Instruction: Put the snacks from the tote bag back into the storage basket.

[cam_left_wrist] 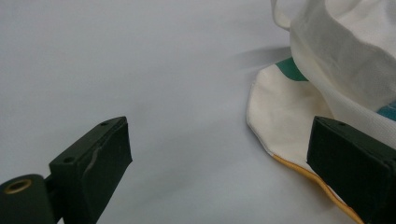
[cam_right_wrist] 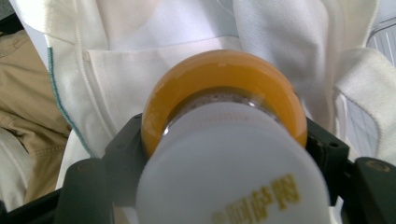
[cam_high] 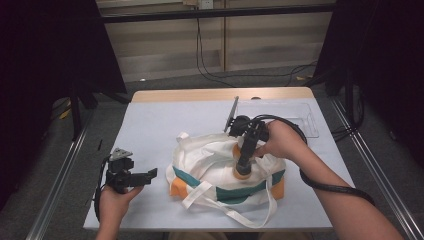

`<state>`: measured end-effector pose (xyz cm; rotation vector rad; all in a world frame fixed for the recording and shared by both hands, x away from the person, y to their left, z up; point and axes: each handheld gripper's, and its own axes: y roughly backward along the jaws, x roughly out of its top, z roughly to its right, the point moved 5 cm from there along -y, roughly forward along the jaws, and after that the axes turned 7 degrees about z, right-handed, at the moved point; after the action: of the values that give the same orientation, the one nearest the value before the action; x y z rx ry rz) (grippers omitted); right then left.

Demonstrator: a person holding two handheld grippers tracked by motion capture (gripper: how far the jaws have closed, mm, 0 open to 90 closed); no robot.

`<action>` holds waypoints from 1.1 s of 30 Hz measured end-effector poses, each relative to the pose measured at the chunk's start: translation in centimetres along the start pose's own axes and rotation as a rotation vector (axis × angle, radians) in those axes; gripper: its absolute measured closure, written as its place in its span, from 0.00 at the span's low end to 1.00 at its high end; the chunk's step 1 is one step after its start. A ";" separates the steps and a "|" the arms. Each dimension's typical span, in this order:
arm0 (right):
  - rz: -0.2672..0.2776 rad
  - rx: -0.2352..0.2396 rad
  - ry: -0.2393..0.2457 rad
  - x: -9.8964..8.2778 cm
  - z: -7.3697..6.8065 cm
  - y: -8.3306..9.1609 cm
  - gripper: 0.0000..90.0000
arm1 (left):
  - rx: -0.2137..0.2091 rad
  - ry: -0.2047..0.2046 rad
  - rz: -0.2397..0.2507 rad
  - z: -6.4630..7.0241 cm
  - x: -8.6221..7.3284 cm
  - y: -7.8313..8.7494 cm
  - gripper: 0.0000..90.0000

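High view: a white cloth bag (cam_high: 220,167) with teal and orange panels lies crumpled at the middle of the pale table (cam_high: 150,125), its straps trailing toward the near edge. The right gripper (cam_high: 243,169) points down into the bag, clamped on an orange bottle (cam_high: 242,172) standing roughly upright, cap uppermost. A clear plastic tray (cam_high: 295,117) sits just behind the right hand (cam_high: 280,140). The left gripper (cam_high: 147,176) rests near the table's left front, aimed at the bag, jaws parted and holding nothing.

Left gripper view: both jaws stand wide apart over bare table; the bag's edge (cam_left_wrist: 280,107) lies near the right jaw.

Right gripper view: the jaws grip the bottle (cam_right_wrist: 224,84) at its neck. Its white cap (cam_right_wrist: 233,172) faces the camera, long axis running away into the bag (cam_right_wrist: 140,46). Gold printing on the cap is blurred, possibly Chinese characters, unreadable.
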<state>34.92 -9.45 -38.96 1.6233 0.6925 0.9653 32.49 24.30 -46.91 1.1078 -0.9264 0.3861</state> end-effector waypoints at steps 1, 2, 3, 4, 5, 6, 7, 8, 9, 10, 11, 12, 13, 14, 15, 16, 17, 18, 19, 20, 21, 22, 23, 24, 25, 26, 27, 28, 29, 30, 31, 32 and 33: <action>-0.001 -0.004 -0.001 0.1 0.0 0.2 0.33 | 0.001 0.000 0.001 0.0 0.0 0.0 0.07; -0.003 -0.006 0.002 0.1 0.0 0.3 0.33 | 0.001 -0.001 0.000 0.0 0.0 0.0 0.07; -0.003 -0.006 0.002 0.1 0.0 0.3 0.33 | 0.001 -0.001 0.000 0.0 0.0 0.0 0.07; -0.010 -0.010 0.000 0.1 0.0 0.7 0.33 | -0.001 -0.004 -0.005 -0.2 -0.1 0.1 0.07; -0.011 -0.011 -0.001 0.2 0.1 0.9 0.33 | 0.000 -0.003 -0.005 -0.2 -0.1 0.1 0.07; -0.010 -0.008 -0.004 0.2 0.1 1.0 0.33 | 0.000 -0.003 -0.005 -0.2 -0.1 0.1 0.07; -0.013 -0.008 -0.001 0.2 0.2 1.2 0.33 | 0.000 -0.002 -0.004 -0.2 -0.1 0.1 0.07; -0.013 -0.007 -0.004 0.2 0.2 1.3 0.33 | -0.003 0.000 -0.005 -0.2 -0.1 0.1 0.07; -0.016 -0.011 0.000 0.3 0.2 1.5 0.33 | -0.003 -0.001 -0.005 -0.2 -0.1 0.0 0.07; -0.019 -0.009 -0.001 0.3 0.2 1.7 0.33 | 0.001 -0.003 -0.005 -0.2 -0.1 0.0 0.07; -0.015 -0.009 -0.004 0.3 0.2 1.8 0.33 | -0.001 -0.001 -0.006 -0.2 -0.1 0.0 0.07; -0.015 -0.006 -0.011 0.4 0.2 1.9 0.33 | -0.002 -0.001 -0.004 -0.2 -0.1 0.0 0.07; -0.018 -0.001 -0.010 0.4 0.3 2.1 0.33 | 0.002 0.003 0.002 -0.2 0.0 0.0 0.07; -0.018 0.002 -0.009 0.5 0.3 2.2 0.33 | 0.002 0.002 0.001 -0.2 -0.1 0.0 0.07; -0.021 0.002 -0.008 0.5 0.4 2.3 0.33 | 0.002 0.002 0.002 -0.2 -0.1 0.0 0.07; -0.019 0.003 -0.007 0.5 0.4 2.4 0.33 | 0.000 0.007 0.002 -0.2 -0.1 0.0 0.07; -0.020 0.001 -0.008 0.6 0.4 2.6 0.33 | -0.001 0.000 -0.003 -0.3 -0.1 0.1 0.07; -0.019 0.000 -0.013 0.7 0.4 2.8 0.33 | 0.001 0.008 0.001 -0.2 -0.1 0.0 0.07; -0.018 0.001 -0.015 0.7 0.5 3.0 0.33 | 0.000 0.008 0.002 -0.2 -0.1 0.0 0.07; -0.018 0.000 -0.013 0.7 0.5 3.1 0.33 | -0.004 0.001 -0.005 -0.2 -0.1 0.1 0.07; -0.016 0.004 -0.016 0.8 0.6 3.3 0.33 | -0.002 -0.002 -0.005 -0.2 -0.1 0.1 0.07; -0.017 0.005 -0.018 0.8 0.7 3.4 0.33 | -0.003 -0.001 -0.004 -0.2 -0.1 0.1 0.07; -0.017 0.006 -0.024 0.9 0.7 3.6 0.33 | -0.003 -0.001 -0.004 -0.2 -0.1 0.1 0.07; -0.020 0.006 -0.024 0.9 0.7 3.7 0.33 | -0.003 -0.001 -0.004 -0.2 -0.1 0.1 0.07; -0.017 0.006 -0.024 0.9 0.7 3.8 0.33 | -0.003 -0.001 -0.003 -0.2 -0.1 0.1 0.07; -0.018 0.003 -0.025 1.0 0.8 4.0 0.33 | -0.001 0.005 0.002 -0.2 -0.1 0.0 0.07; -0.019 0.003 -0.025 1.0 0.9 4.1 0.33 | -0.001 0.005 0.002 -0.2 -0.1 0.0 0.07; -0.021 0.000 -0.025 1.1 0.9 4.2 0.33 | 0.002 0.003 0.002 -0.2 0.0 0.0 0.07; -0.019 0.000 -0.028 1.1 1.0 4.4 0.33 | 0.000 0.005 0.003 -0.2 0.0 0.0 0.07; -0.022 -0.001 -0.030 1.1 1.0 4.5 0.33 | -0.002 0.000 -0.003 -0.2 -0.1 0.1 0.07; -0.020 0.000 -0.029 1.2 1.1 4.6 0.33 | -0.002 0.003 0.000 -0.2 -0.1 0.1 0.07; -0.021 -0.001 -0.036 1.2 1.1 4.7 0.33 | -0.002 0.000 -0.003 -0.2 -0.1 0.1 0.07; -0.023 0.001 -0.034 1.2 1.2 4.8 0.33 | -0.002 0.000 -0.003 -0.2 -0.1 0.1 0.07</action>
<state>36.38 -10.25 -34.13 1.6256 0.6870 0.9187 32.49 24.57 -46.93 1.1069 -0.9245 0.3824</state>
